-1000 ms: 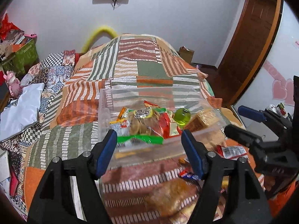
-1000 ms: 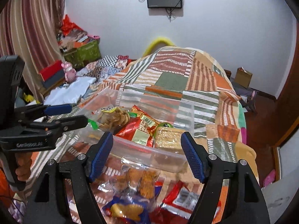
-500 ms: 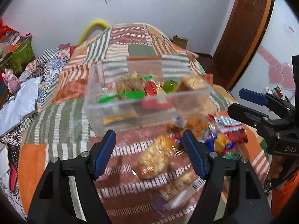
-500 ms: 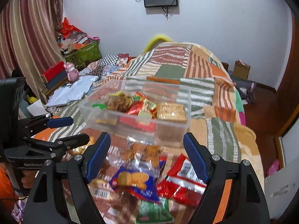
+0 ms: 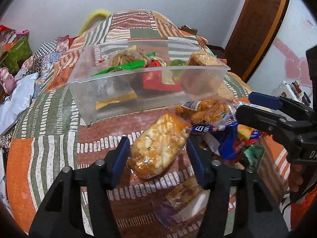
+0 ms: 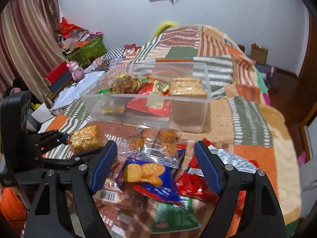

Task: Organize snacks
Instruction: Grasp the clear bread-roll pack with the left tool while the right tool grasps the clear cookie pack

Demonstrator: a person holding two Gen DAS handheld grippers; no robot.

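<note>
Snacks lie in a loose heap on the patchwork bedspread in front of a clear plastic bin; the bin already holds a round-cracker bag, a red packet and a wrapped biscuit block; in the left wrist view the bin sits at twelve o'clock from the left gripper, whose blue pads are spread wide, released, on either side of an orange-tinted cracker pack without visibly touching it; that same pack appears at ten o'clock in the right wrist view, just beside the left tool's tips; the right gripper is likewise spread and holding nothing, poised above a blue cracker packet, with a clear bag of orange snacks at twelve o'clock of it, a red wrapper at three o'clock and a green packet at six o'clock, blurred.
</note>
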